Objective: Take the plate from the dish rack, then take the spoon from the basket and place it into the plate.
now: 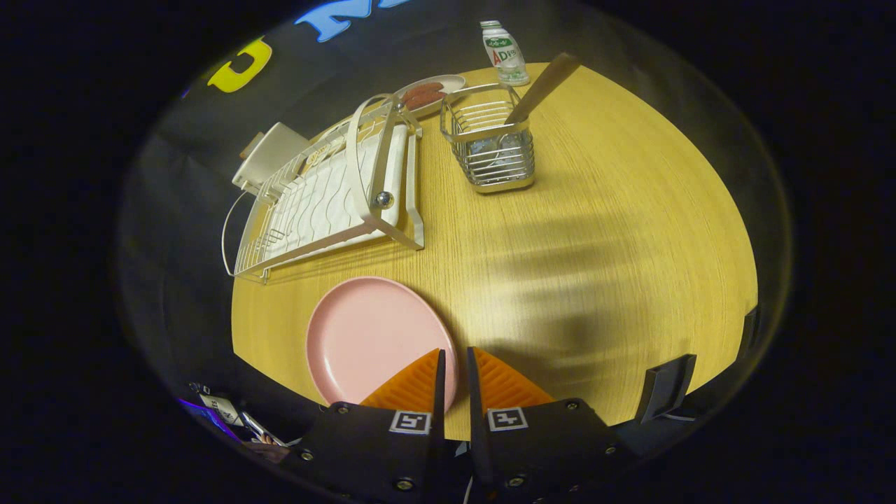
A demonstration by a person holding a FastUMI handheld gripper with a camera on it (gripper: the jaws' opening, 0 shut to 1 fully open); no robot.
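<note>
A pink plate [371, 336] lies flat on the wooden table [595, 245], in front of the white dish rack [329, 189]. My gripper [456, 364] is shut on the plate, with the near right rim in the narrow gap between the fingers. Beyond the fingers stands a wire basket [493, 143]. A spoon with a long pale handle [542, 87] leans out of it to the right.
Behind the basket stands a small white bottle [504, 52]. A small dish with reddish food [428, 94] sits behind the rack. A dark clamp [668, 385] grips the table's near edge to the right of the fingers.
</note>
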